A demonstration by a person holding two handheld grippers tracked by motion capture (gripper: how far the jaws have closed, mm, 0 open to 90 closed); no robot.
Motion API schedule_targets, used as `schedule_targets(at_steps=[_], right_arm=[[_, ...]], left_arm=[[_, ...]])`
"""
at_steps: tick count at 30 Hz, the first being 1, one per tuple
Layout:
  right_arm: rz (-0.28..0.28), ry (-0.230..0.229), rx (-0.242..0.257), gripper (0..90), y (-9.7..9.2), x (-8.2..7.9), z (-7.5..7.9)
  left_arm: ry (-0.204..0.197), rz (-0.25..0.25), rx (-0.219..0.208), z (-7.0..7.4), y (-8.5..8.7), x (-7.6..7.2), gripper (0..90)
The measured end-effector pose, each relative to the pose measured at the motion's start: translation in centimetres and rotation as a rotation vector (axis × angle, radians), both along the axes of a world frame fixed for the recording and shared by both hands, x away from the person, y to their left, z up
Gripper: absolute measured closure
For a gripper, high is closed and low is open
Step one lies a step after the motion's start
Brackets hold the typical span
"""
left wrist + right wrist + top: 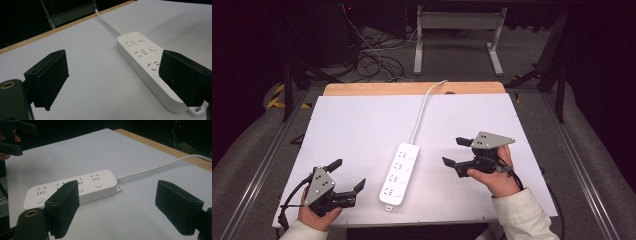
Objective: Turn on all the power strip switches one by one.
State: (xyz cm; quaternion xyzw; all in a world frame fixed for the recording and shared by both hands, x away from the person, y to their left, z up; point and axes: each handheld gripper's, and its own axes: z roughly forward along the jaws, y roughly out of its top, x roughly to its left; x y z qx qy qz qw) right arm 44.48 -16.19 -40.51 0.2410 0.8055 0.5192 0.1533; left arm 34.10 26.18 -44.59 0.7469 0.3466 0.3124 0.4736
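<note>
A white power strip (399, 172) lies flat on the white table top (357, 125), its long side running toward the back, and its white cable (422, 107) leads off the far edge. My left gripper (348, 175) is held low to the strip's left, open, with nothing between the jaws. To the strip's right my right gripper (453, 151) is open and empty too, pointing left at the strip. In the left gripper view the strip (142, 60) lies ahead, partly behind the right jaw of my left gripper (113, 82). The right gripper view shows the strip (82, 186) beyond my right gripper (120, 207).
A strip of bare wood (412, 89) runs along the table's far edge. Behind it a grey metal frame (457, 30) and loose cables (372, 60) are on the floor. The left gripper's jaws (12, 135) show far off in the right gripper view.
</note>
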Motion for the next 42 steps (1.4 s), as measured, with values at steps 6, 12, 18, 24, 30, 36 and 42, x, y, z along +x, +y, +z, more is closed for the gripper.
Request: schedule_targets(at_steps=[6,12,18,24,30,36,42], right_arm=[[-0.004,0.009,0.001,20.6,-1.7,-0.2,-1.0],[-0.018,0.006,0.012,21.2,-3.4,-0.6,-2.0],[-0.036,0.017,0.028,21.8,-4.8,-1.1,-3.4],[-0.074,0.055,0.036,22.0,-6.5,-1.3,-4.7],[-0.094,0.095,0.027,21.5,-7.5,-1.4,-5.8],[-0.107,0.123,0.014,21.5,-8.0,-1.9,-7.2],[-0.107,0.125,0.001,21.8,-7.9,-2.5,-8.2]], left_arm=[[-0.006,0.002,0.008,0.0,0.1,0.0,9.3],[-0.006,0.001,0.01,0.0,0.1,0.0,9.3],[0.0,0.001,0.01,0.0,0.1,0.1,9.3],[0.006,0.001,0.01,-0.1,0.0,0.1,9.3],[0.013,0.003,0.007,-0.1,0.0,0.2,9.3],[0.01,0.005,0.01,-0.2,0.1,0.2,9.3],[0.021,0.0,-0.002,-0.2,0.2,0.4,9.3]])
